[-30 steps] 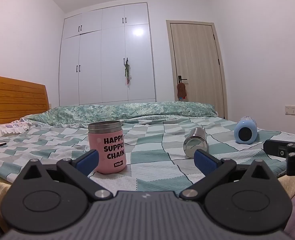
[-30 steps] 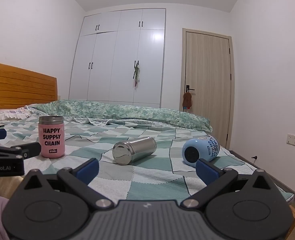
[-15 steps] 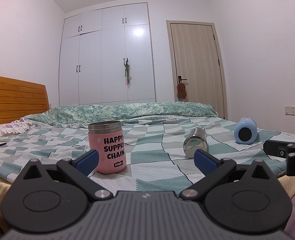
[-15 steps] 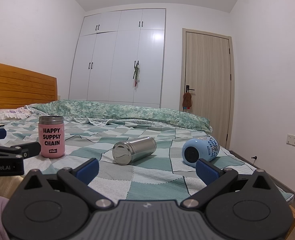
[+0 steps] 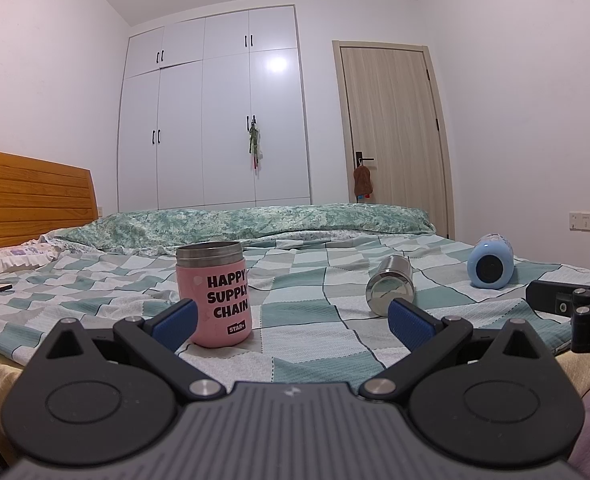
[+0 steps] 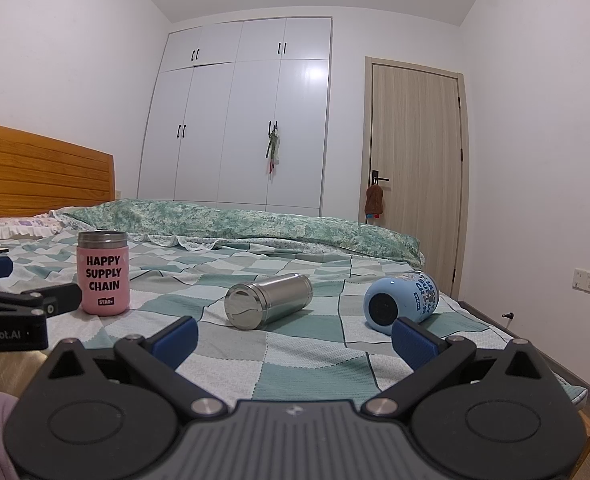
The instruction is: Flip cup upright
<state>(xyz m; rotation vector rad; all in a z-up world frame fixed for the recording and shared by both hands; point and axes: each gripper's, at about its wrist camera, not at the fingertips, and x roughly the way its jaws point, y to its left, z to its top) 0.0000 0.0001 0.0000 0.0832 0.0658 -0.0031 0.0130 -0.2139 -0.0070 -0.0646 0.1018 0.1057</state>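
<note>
On the bed (image 6: 303,364), spread with a green, grey and white checked cover, three cups sit in a loose row across the near part of the mattress. Furthest left is the pink cup (image 6: 103,274), standing upright with its steel rim on top and "HAPPY SUPPLY CHAIN" printed in black across its side. In the middle lies the steel cup (image 6: 269,300), tipped on its side, one round end turned toward the near edge of the bed. To the right of it, well apart, the blue cup (image 6: 401,302) also lies on its side, its dark round end facing forward and blue lettering showing on its body.

The left gripper (image 5: 291,318) hovers at the near edge of the bed with its blue-padded fingers spread wide and nothing between them; from its own camera the pink cup (image 5: 213,294) stands just past its left finger, and the steel cup (image 5: 391,290) just past its right one. The right gripper (image 6: 294,336) hangs beside it, further right, likewise spread wide and empty, the steel cup and blue cup showing in the opening.

Behind the bed a rumpled green floral quilt (image 6: 239,226) lies along the far side, with a wooden headboard (image 6: 35,172) at left, a white wardrobe (image 6: 243,120) against the back wall and a wooden door (image 6: 413,168) at right.
</note>
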